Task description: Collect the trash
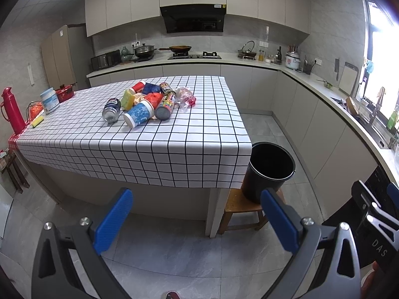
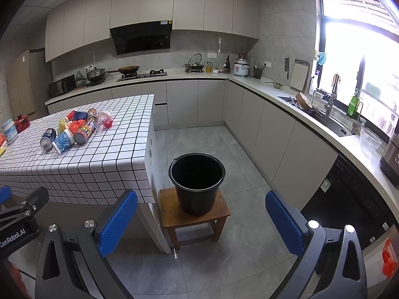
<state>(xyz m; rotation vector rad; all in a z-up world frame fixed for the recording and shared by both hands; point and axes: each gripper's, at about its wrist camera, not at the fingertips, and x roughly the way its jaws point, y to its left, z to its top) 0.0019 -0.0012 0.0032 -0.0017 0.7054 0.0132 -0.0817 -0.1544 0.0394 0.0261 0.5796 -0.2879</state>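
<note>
A heap of trash (image 1: 149, 102) lies on the checked tablecloth of the table (image 1: 154, 147): a dented blue can (image 1: 111, 109), a blue-and-white cup (image 1: 138, 116), a tall printed canister (image 1: 165, 106), a crumpled clear bag (image 1: 185, 97) and several colourful wrappers. The same heap of trash (image 2: 74, 127) shows at the left of the right wrist view. An empty black bucket (image 2: 197, 182) stands on a low wooden stool (image 2: 194, 218) beside the table's corner. My left gripper (image 1: 197, 214) is open, well short of the table. My right gripper (image 2: 200, 214) is open too, facing the bucket.
On the table's far left sit a white tub (image 1: 49, 99), a red pot (image 1: 65, 92) and a red thermos (image 1: 11, 109). A kitchen counter (image 2: 324, 124) with sink, stove and appliances wraps the back and right. Grey tiled floor (image 2: 249, 261) lies between table and counter.
</note>
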